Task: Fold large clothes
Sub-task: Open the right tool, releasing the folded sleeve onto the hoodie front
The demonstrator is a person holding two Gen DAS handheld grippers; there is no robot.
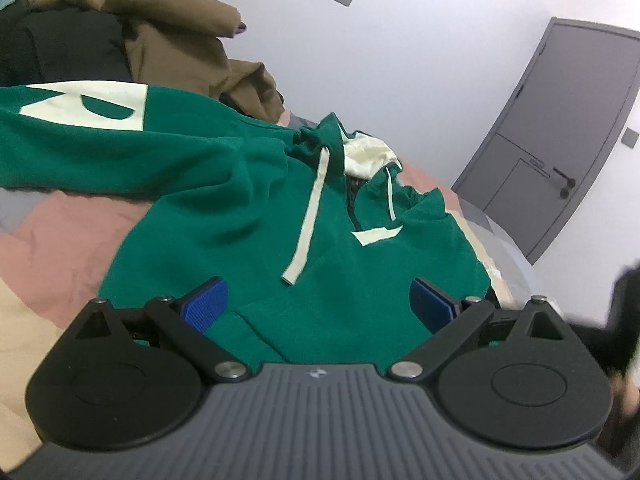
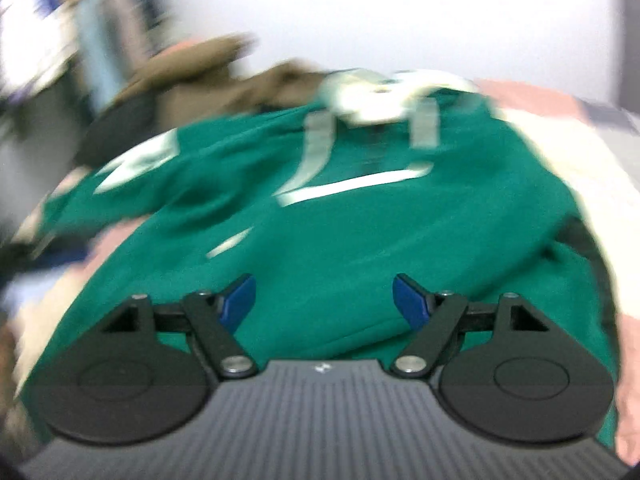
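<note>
Left wrist: green hoodie [image 1: 248,216] beneath spread left tongs [image 1: 319,304].

Left gripper [image 1: 319,304] tilted downward, blue fingers [image 1: 206,304] spread wide, nothing between them. Right gripper [image 2: 323,301] also angled down, fingers [image 2: 412,304] wide apart, empty; its view motion-blurred.

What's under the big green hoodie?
The green hoodie lies on a bedcover with pink, cream and grey patches. That shows around its edges; whatever sits directly beneath the hoodie is covered. A brown garment is piled behind it.
</note>
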